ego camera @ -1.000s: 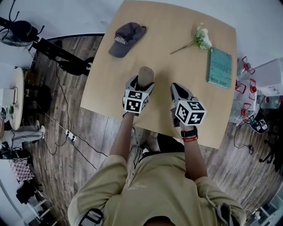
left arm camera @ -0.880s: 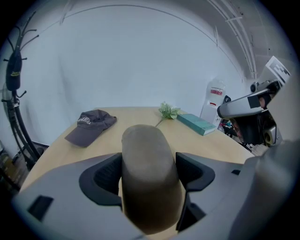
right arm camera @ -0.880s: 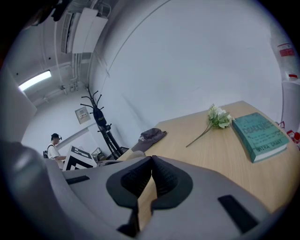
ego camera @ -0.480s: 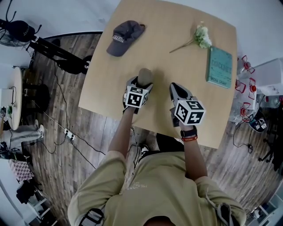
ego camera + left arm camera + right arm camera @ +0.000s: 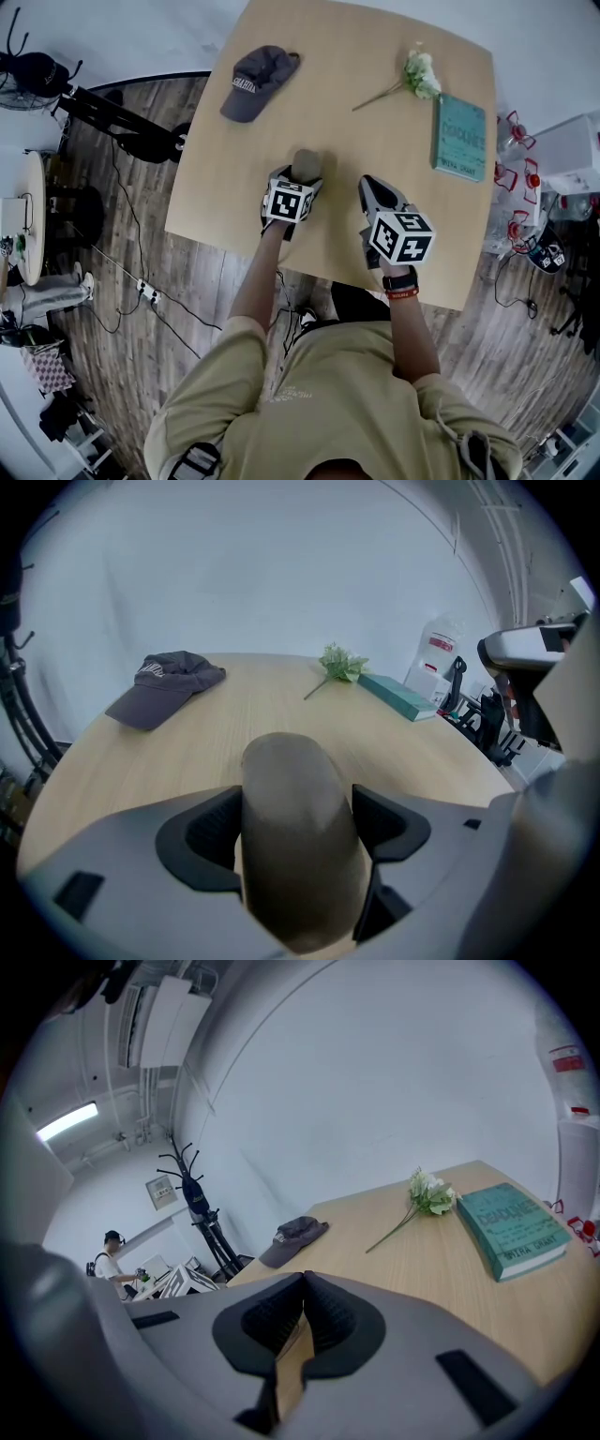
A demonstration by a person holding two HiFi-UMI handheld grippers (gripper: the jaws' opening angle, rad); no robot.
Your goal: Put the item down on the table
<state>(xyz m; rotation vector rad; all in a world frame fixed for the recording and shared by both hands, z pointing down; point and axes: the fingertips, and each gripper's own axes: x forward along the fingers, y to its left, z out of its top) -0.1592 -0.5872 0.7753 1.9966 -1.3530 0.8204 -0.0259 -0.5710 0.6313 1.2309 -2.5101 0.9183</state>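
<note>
left gripper (image 5: 298,181), on the person's side of the cap (image 5: 254,81), clamps the item (image 5: 298,829), long axis along the jaws, low over the table (image 5: 225,187). right gripper (image 5: 374,193), farther from the cap, jaws together, empty.

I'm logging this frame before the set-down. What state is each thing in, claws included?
Left claw: shut on the brown item.
Brown item: gripped between the jaws; I can't tell if it touches the table.
Right claw: shut, empty.
Cap: lying on the table, crown up.
Flower: lying on its side.
Book: closed, flat, cover up.
</note>
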